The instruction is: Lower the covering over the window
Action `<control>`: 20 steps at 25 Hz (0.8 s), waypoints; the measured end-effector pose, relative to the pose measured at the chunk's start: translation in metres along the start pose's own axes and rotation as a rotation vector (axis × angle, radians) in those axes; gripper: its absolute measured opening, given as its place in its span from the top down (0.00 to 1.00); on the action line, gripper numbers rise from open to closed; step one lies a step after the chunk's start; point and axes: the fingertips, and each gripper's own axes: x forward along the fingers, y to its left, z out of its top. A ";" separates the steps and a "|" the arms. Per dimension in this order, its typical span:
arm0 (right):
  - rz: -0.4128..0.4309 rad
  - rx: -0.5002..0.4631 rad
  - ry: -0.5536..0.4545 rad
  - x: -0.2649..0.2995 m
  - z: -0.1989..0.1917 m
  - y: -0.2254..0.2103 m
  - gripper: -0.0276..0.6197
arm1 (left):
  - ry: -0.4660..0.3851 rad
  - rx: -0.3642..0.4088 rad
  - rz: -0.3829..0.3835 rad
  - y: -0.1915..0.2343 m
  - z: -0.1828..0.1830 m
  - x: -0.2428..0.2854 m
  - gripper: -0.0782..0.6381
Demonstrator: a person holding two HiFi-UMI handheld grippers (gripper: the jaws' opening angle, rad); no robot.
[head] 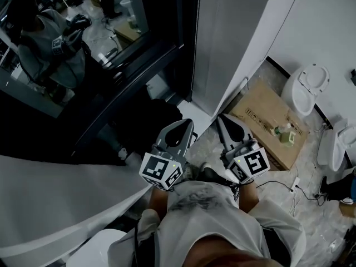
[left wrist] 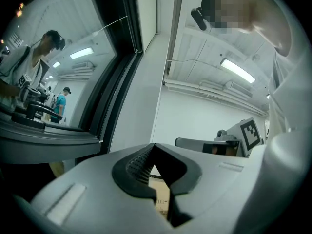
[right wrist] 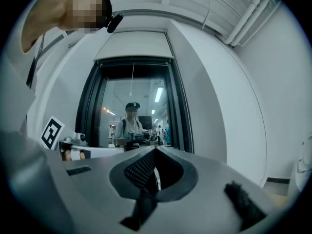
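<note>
The window (right wrist: pixel 134 116) has a black frame and dark glass that mirrors a person. Above it sits a pale panel (right wrist: pixel 134 45), which looks like the raised covering. A thin cord (right wrist: pixel 132 79) hangs down the middle of the glass. My left gripper (head: pixel 186 128) and right gripper (head: pixel 221 118) are side by side, pointing level at the window and short of it. The left gripper (left wrist: pixel 154 145) is shut with nothing between its pads. In its own view the right gripper (right wrist: pixel 156 148) is likewise shut and holds nothing. The window frame (left wrist: pixel 114 67) fills the left of the left gripper view.
A white wall (head: pixel 233 38) stands just right of the window. A flat cardboard sheet (head: pixel 267 115) with a bottle (head: pixel 285 133) lies on the floor to the right. White toilets (head: pixel 307 88) stand beyond it, and cables (head: pixel 295 185) trail on the floor.
</note>
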 end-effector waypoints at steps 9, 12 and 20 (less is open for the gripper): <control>0.037 0.023 -0.011 0.032 0.000 -0.039 0.93 | -0.001 0.010 0.038 0.022 0.002 0.042 0.88; 0.067 0.028 -0.007 0.045 0.001 -0.057 0.93 | -0.002 0.015 0.059 0.029 0.003 0.062 0.88; 0.140 0.031 0.004 0.076 -0.005 -0.108 0.93 | 0.003 0.023 0.119 0.049 -0.003 0.119 0.88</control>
